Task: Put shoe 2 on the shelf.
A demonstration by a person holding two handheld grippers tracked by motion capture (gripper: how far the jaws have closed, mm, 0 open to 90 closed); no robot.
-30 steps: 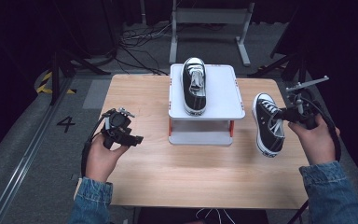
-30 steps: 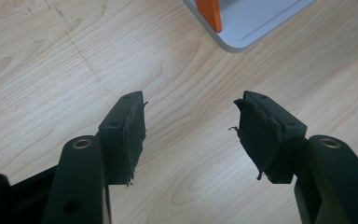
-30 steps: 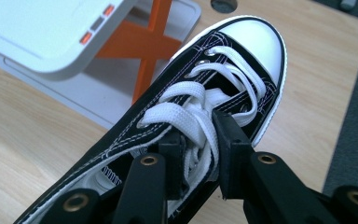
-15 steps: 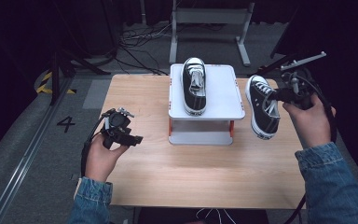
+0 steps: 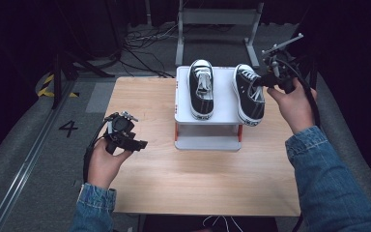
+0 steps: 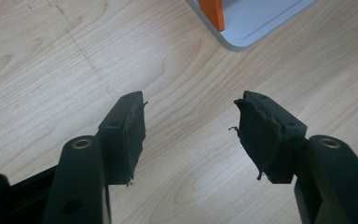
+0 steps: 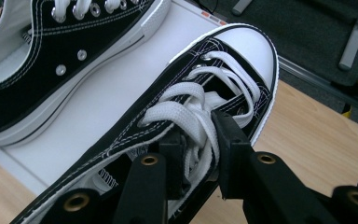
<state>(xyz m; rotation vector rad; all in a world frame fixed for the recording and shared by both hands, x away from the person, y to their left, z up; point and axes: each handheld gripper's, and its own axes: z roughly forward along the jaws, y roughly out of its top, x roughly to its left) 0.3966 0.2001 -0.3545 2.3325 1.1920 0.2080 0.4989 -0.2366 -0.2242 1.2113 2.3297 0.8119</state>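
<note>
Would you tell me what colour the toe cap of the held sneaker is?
White, on the black sneaker with white laces; the right gripper view shows it best.

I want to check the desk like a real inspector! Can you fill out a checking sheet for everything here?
Surface: light wooden table, bare in front.
Job's things: black canvas sneaker with white laces carried at the right edge of the white raised stand; matching second black sneaker resting on the stand.
Clutter: nothing seen.
Grippers: right gripper shut on the carried sneaker's laces and tongue; left gripper open, nothing between its jaws, above bare wood.
Cables: black cable trails from the left gripper; loose cables on the floor behind the table.
Surroundings: grey floor, a painted number 4, metal frame.
</note>
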